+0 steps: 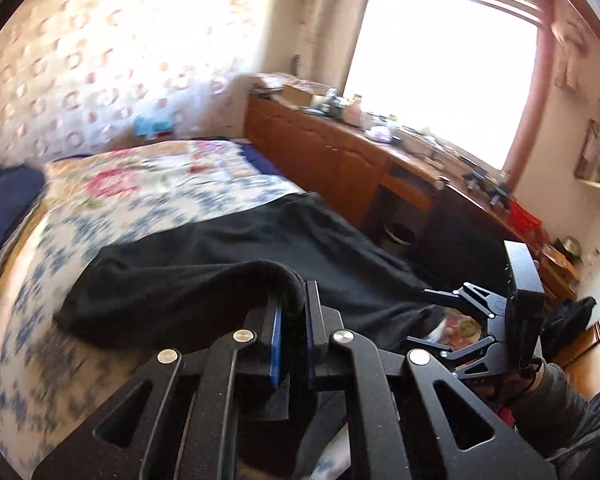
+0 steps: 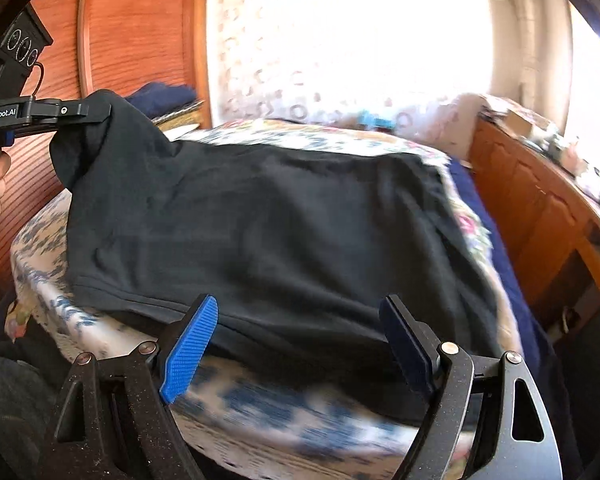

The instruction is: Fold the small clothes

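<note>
Left wrist view shows the left gripper [image 1: 292,312] with its jaws pinched tight on a corner of the black shirt [image 1: 228,256], lifting it off the flowery bed [image 1: 148,188]. The right gripper [image 2: 300,344] has its jaws wide, holding nothing, just above what looks like the shirt's hem.

The shirt [image 2: 260,220] is black. The bed cover [image 1: 148,184] is white with blue patches and pink flowers. The left tool [image 1: 292,308] is black with blue pads, and so is the right tool [image 2: 300,336]. The wall [image 1: 80,68] is cream with pale rings. The counter [image 1: 332,152] and the closet door [image 2: 140,28] are orange-brown wood.
</note>
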`<state>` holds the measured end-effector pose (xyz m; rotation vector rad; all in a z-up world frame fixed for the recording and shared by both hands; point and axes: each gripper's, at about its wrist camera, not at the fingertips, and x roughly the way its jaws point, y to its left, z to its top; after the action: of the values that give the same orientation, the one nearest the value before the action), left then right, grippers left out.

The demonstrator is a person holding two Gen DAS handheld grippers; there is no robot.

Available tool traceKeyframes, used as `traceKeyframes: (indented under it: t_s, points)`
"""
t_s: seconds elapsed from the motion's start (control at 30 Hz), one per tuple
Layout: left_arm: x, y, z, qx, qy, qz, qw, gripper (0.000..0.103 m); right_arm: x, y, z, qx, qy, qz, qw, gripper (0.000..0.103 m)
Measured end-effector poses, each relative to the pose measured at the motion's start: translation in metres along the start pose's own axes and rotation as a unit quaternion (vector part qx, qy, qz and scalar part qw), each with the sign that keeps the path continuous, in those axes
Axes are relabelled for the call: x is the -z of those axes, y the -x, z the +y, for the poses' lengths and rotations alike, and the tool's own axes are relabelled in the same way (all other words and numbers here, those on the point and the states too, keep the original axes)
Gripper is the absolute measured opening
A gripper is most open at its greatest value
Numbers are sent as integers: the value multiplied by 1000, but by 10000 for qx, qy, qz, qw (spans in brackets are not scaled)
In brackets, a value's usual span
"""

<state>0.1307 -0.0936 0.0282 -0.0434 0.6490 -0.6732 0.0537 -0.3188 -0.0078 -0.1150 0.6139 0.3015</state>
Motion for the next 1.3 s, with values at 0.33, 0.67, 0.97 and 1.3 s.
traceKeyframes:
  t_s: [0.33, 0.67, 0.97, 1.3]
  points:
    - [-50, -55, -65, 586, -527, 278, 9965, 10, 21, 33, -46, 329, -482, -54, 9983, 85]
    - [-72, -94, -114, 751, -971, 571, 9908, 10, 23, 47, -57, 493, -699, -117, 9963, 85]
    - [-62, -97, -107, 660, -1137, 652, 9892, 51, 25, 43, -63, 508, -735, -72, 9960, 85]
    - [-41, -73, -24, -247, -887, 528, 9943, 77, 6, 27, -60, 388, -572, -116, 9975, 85]
